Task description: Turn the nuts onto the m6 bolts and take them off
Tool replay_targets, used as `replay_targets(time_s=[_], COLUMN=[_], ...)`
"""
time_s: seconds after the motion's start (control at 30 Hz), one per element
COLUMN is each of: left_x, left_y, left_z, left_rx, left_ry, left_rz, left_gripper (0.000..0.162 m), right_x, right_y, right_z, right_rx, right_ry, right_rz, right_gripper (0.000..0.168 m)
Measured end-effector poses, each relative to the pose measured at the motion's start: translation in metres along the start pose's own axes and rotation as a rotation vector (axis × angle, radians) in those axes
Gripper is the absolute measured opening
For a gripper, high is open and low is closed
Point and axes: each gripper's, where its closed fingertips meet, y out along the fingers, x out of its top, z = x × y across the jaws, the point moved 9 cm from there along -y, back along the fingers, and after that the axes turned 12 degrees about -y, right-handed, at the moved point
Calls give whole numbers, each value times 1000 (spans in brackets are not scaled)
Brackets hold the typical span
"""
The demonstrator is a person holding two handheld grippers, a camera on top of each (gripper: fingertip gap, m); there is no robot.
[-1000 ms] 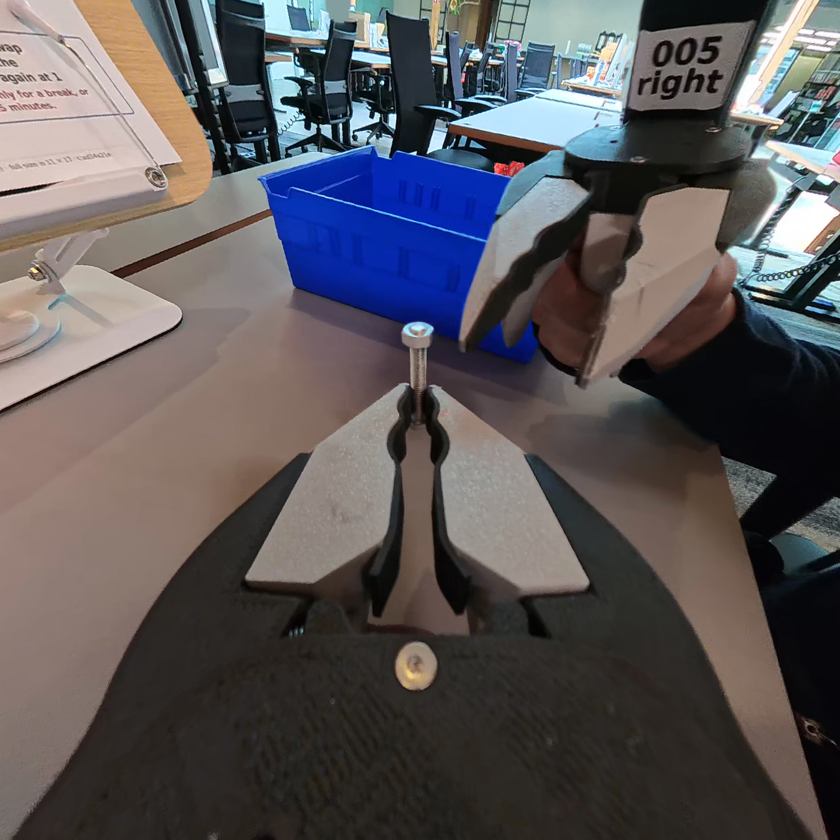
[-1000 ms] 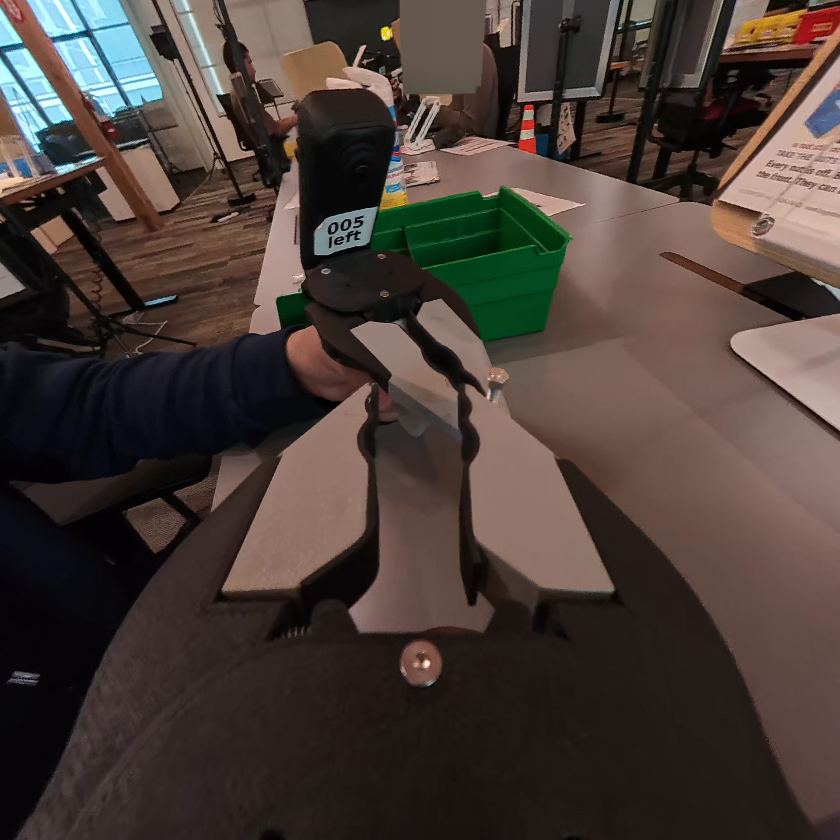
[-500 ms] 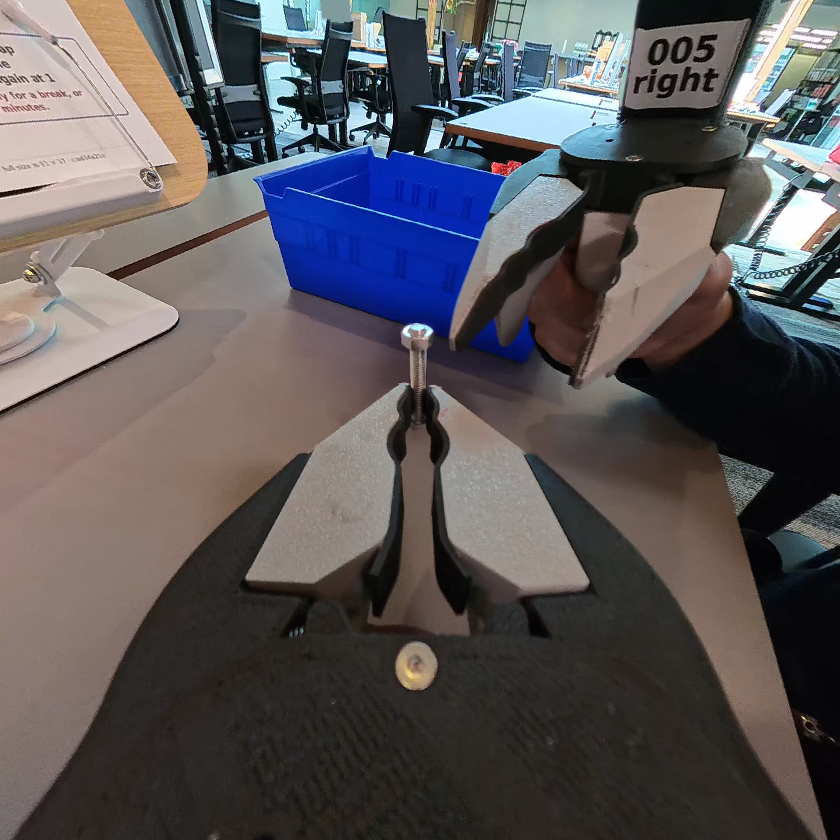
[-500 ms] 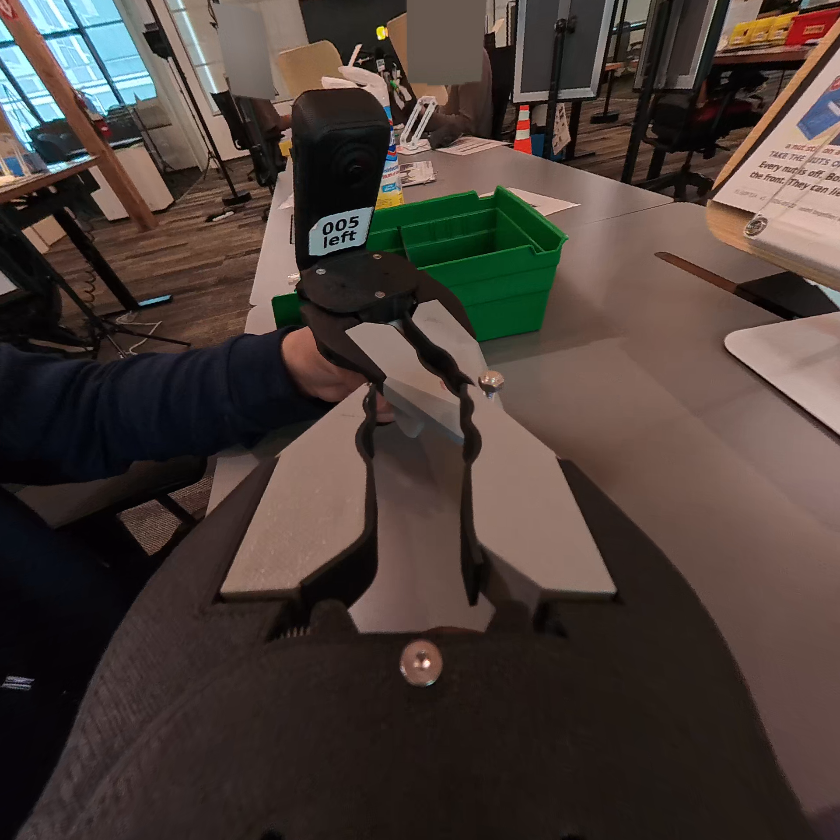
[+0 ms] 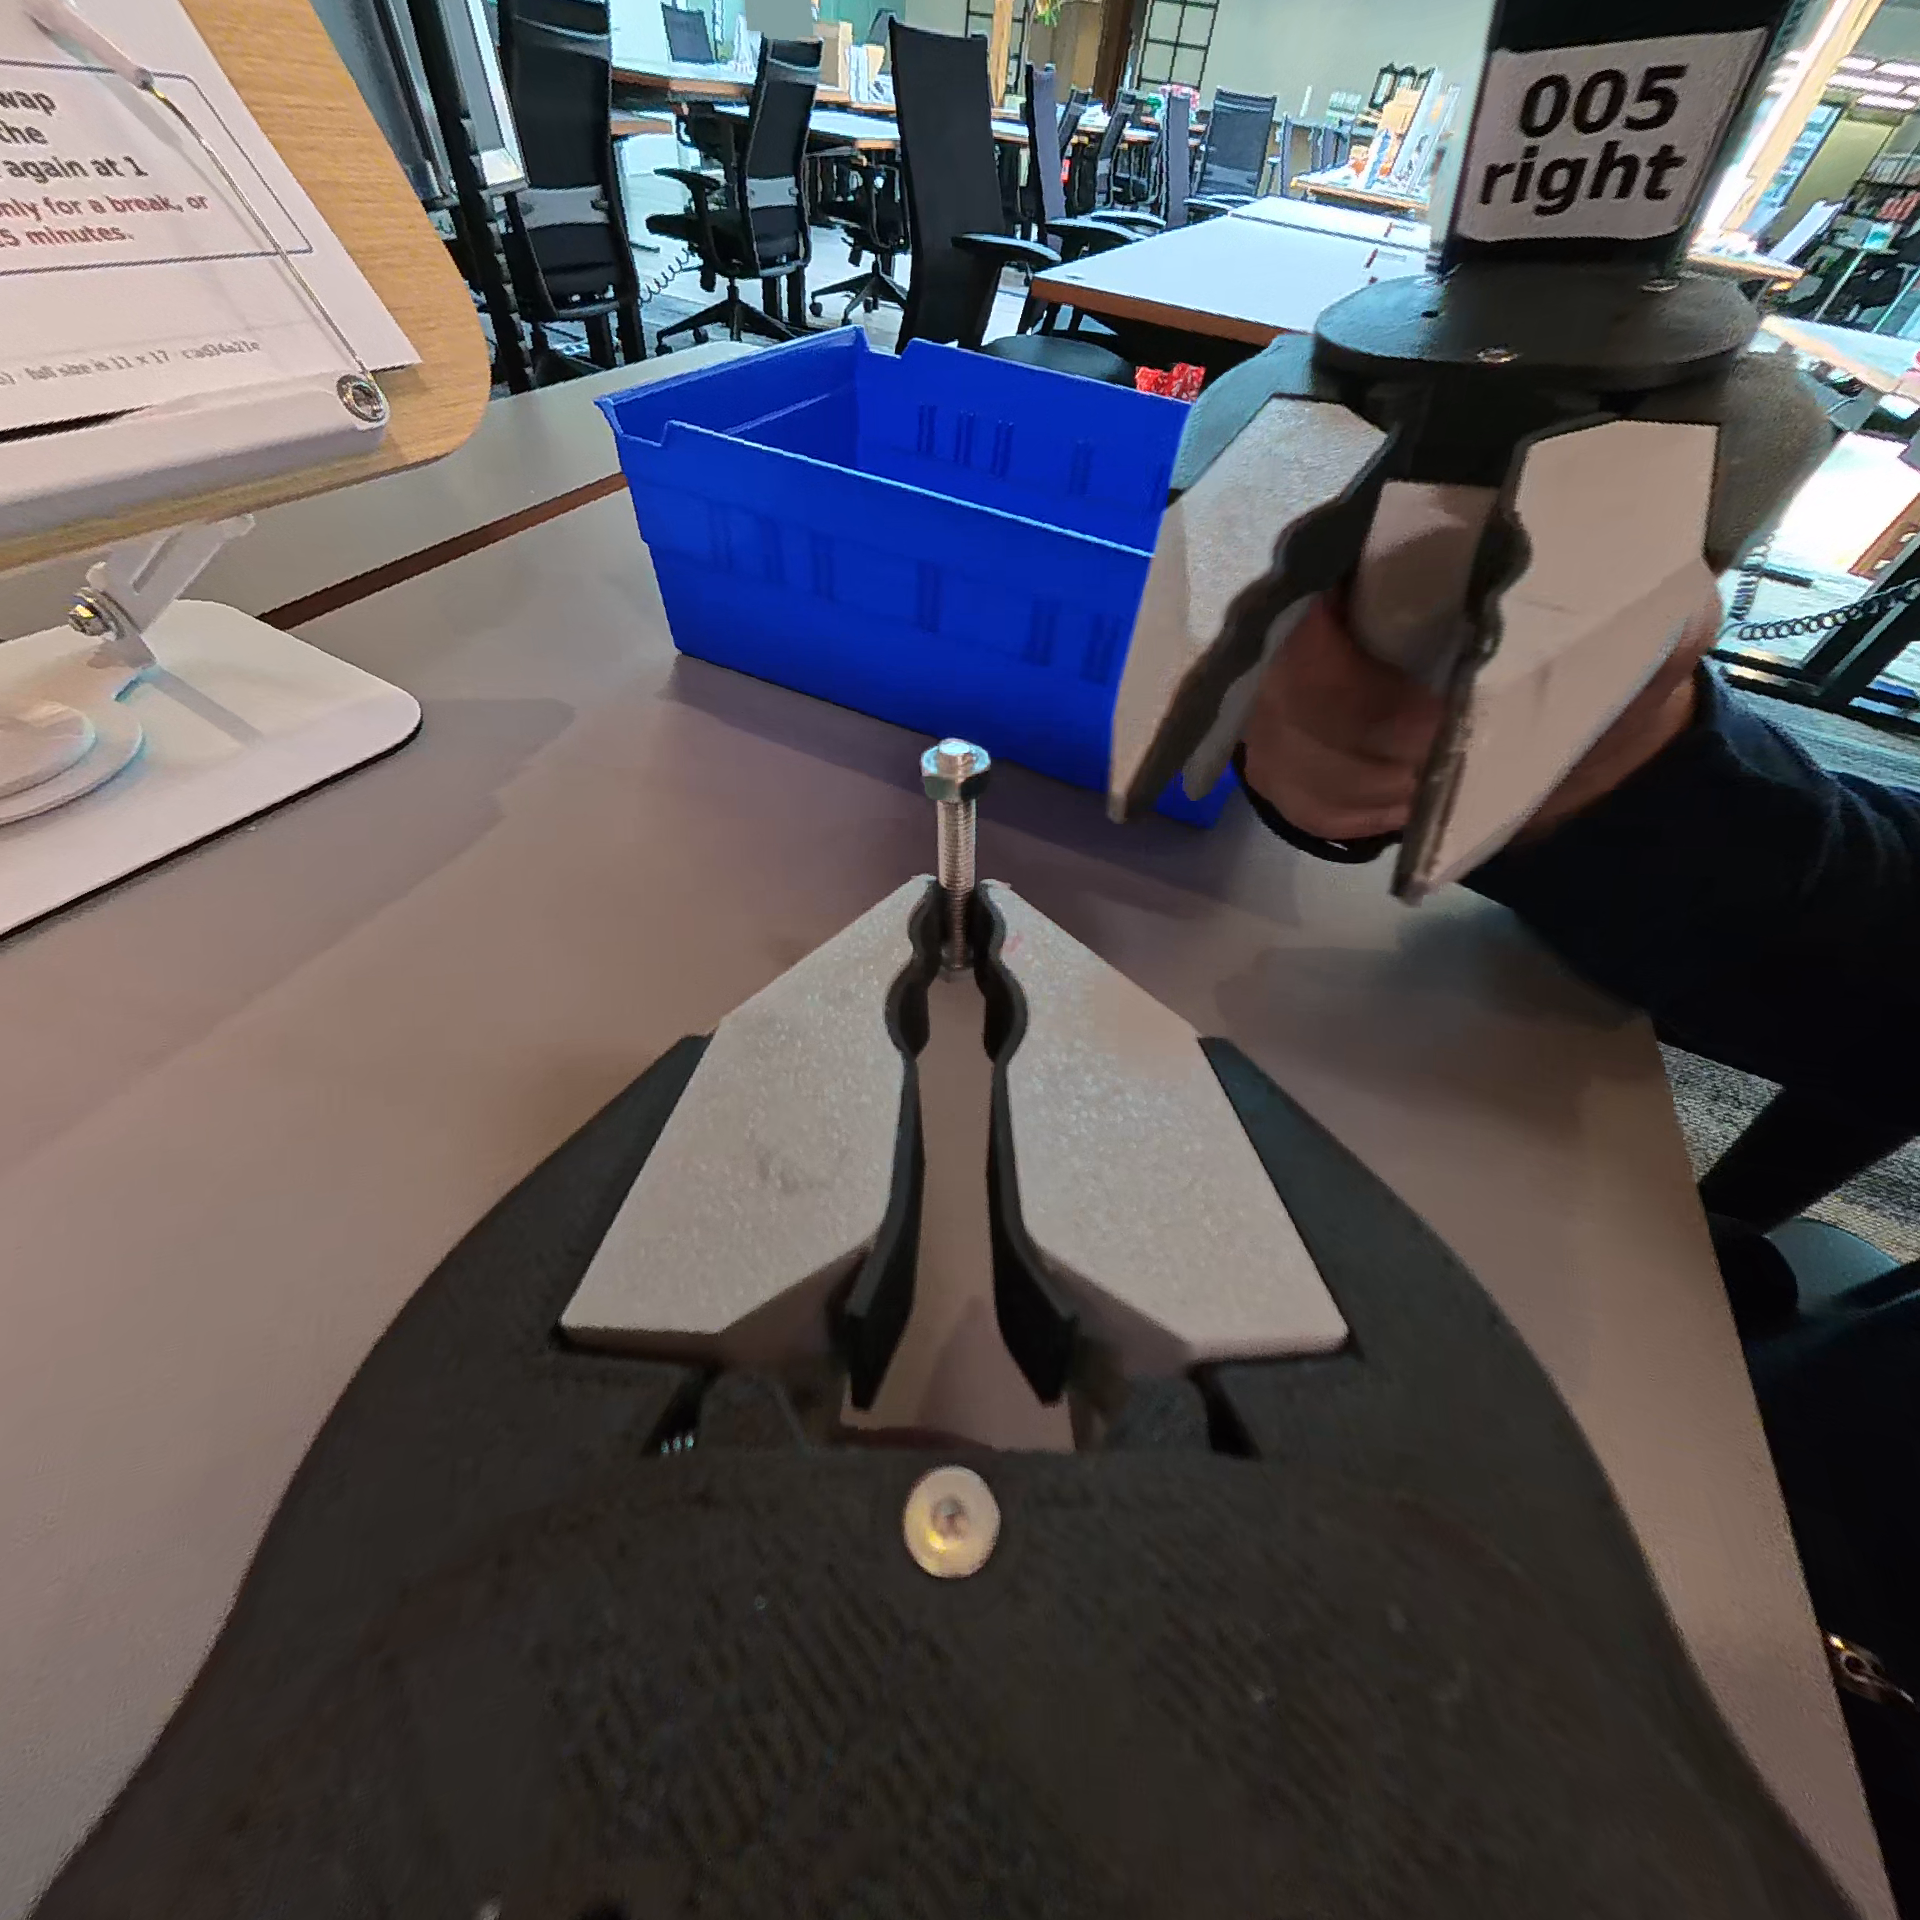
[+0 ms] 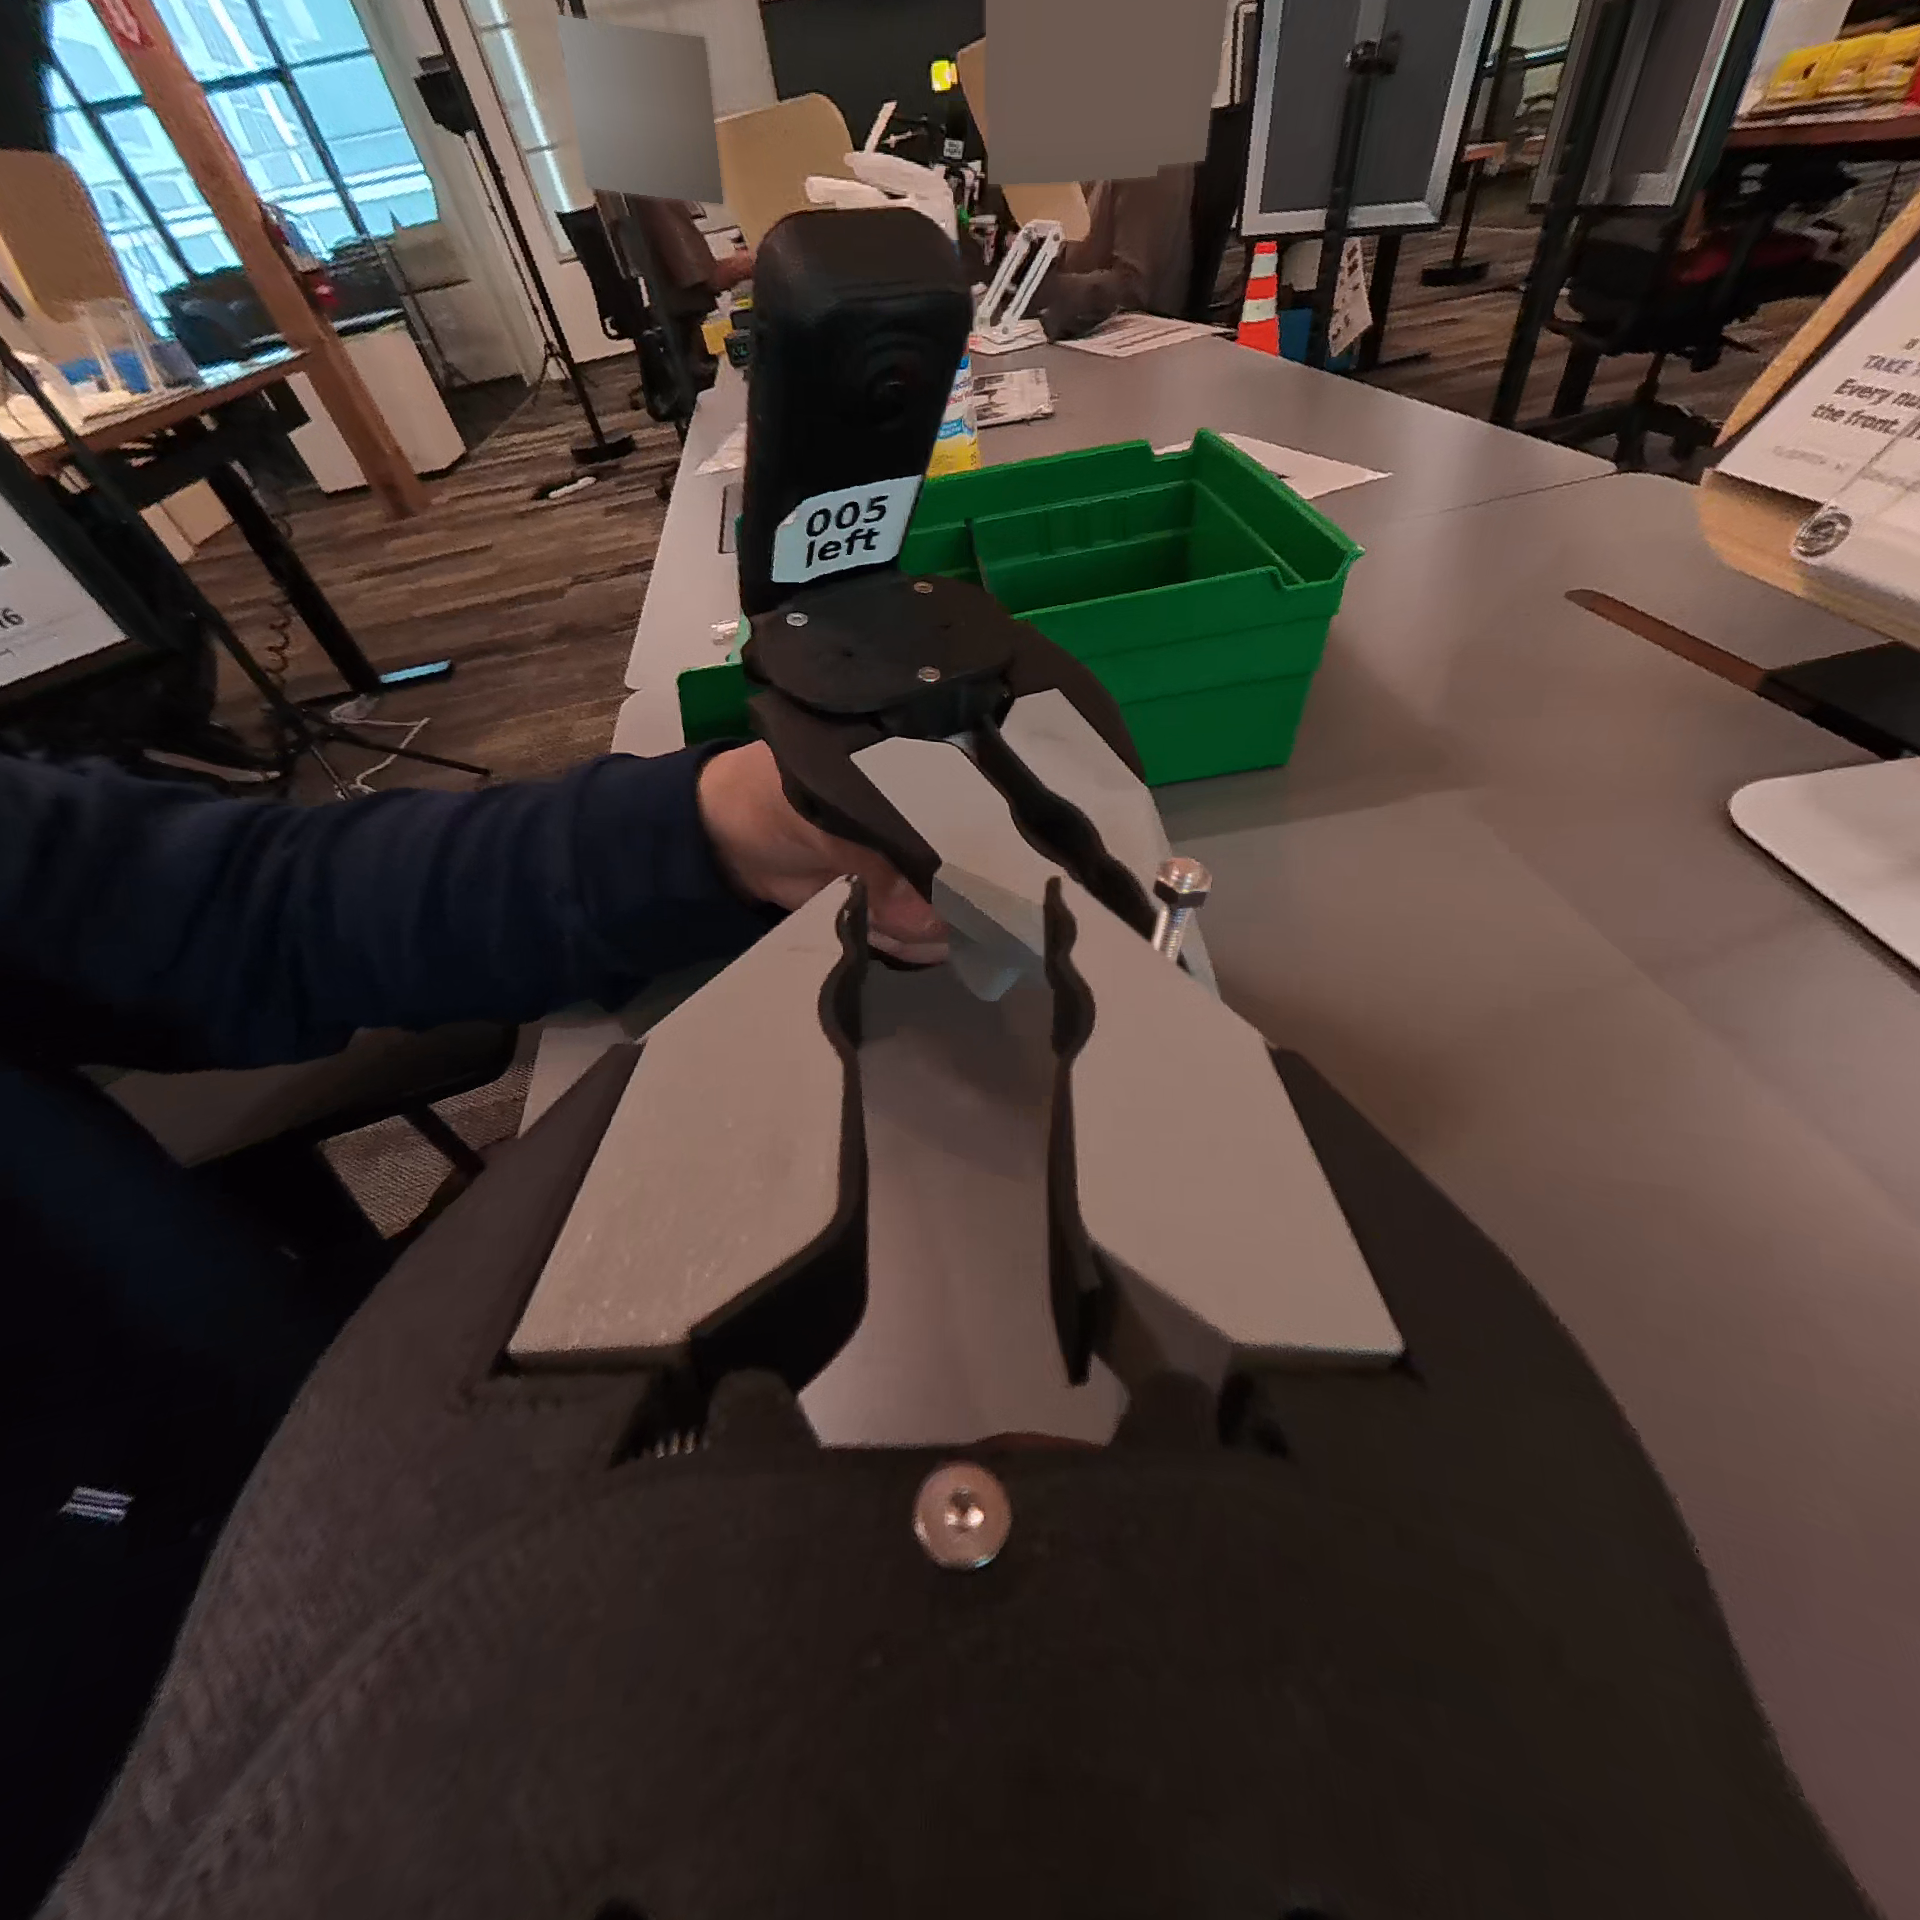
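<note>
Bolt (image 5: pixel 953 852) stands straight up, pinched near its low end by the tips of the left gripper (image 5: pixel 953 940), which is closed tight on it. At the top sits a six-sided piece (image 5: pixel 954 766). I cannot tell if that is a nut or the bolt's own head.

The right gripper (image 6: pixel 951 940) is open about halfway and holds nothing. In the left view it hangs up and to the right of the bolt, near it but not touching, in front of the blue bin (image 5: pixel 894 561). The green bin (image 6: pixel 1164 613) sits behind the left gripper on the grey table (image 5: pixel 364 1039). I cannot see inside the blue one, and no loose nuts show in what I can see of the green one.

I think the next move is for the right gripper to come in and grab the top piece to turn it. Here is what could go wrong. The left gripper holds only a short bit of the bolt, so a sideways push from the right gripper could tip it or make it slip out. If the right gripper closes off to one side, it may slide off the small flat faces. If the bolt spins in the tips, nothing will turn loose.
</note>
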Motion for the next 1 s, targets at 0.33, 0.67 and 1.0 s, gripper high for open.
replay_targets(time_s=[0.33,0.67,1.0], left_x=[-1,-1,-1], left_y=[2,2,1], left_z=[-1,-3,-1], left_rx=[-1,-21,-4], left_ry=[5,11,0], left_rz=[8,3,3], left_gripper=[2,2,2], right_x=[-4,-5,-3], right_y=[0,-2,-5], right_z=[-6,-14,-12], right_rx=[-33,-142,-105], right_ry=[39,35,56], right_rz=[16,33,1], right_gripper=[35,55,44])
